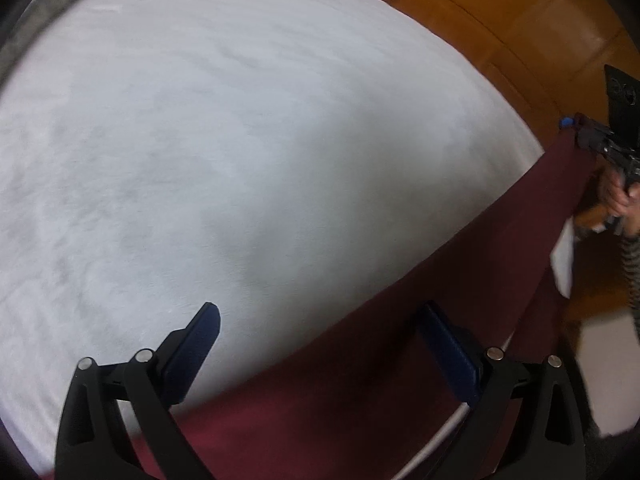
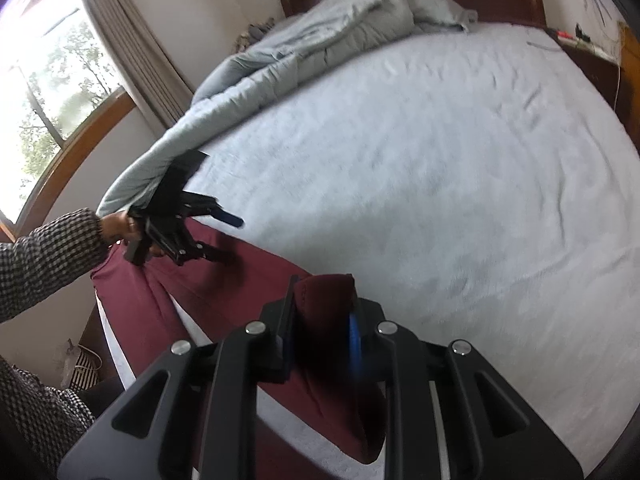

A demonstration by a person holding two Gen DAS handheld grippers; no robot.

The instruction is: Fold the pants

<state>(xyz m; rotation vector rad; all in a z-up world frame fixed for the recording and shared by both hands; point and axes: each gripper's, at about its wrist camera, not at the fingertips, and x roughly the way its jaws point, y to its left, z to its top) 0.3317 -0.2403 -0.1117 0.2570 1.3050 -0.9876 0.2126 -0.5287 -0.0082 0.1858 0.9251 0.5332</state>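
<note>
Right gripper (image 2: 322,312) is clamped on a bunched fold of the maroon pants (image 2: 224,276), lifting that end. Left gripper (image 1: 316,330) stands wide apart above the cloth, holding nothing. Pants lie smooth, stretched along the near edge of the white bed (image 2: 440,160).

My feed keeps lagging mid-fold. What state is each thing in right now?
Pants: dark red, spread along the near edge of the bed, one end lifted.
Right gripper: shut on a bunched fold of the pants.
Left gripper: open, over the pants, gripping nothing.
Bed sheet: pale, bare, lightly wrinkled.
Quilt: bunched along the far side.
Curtain: drawn aside.
</note>
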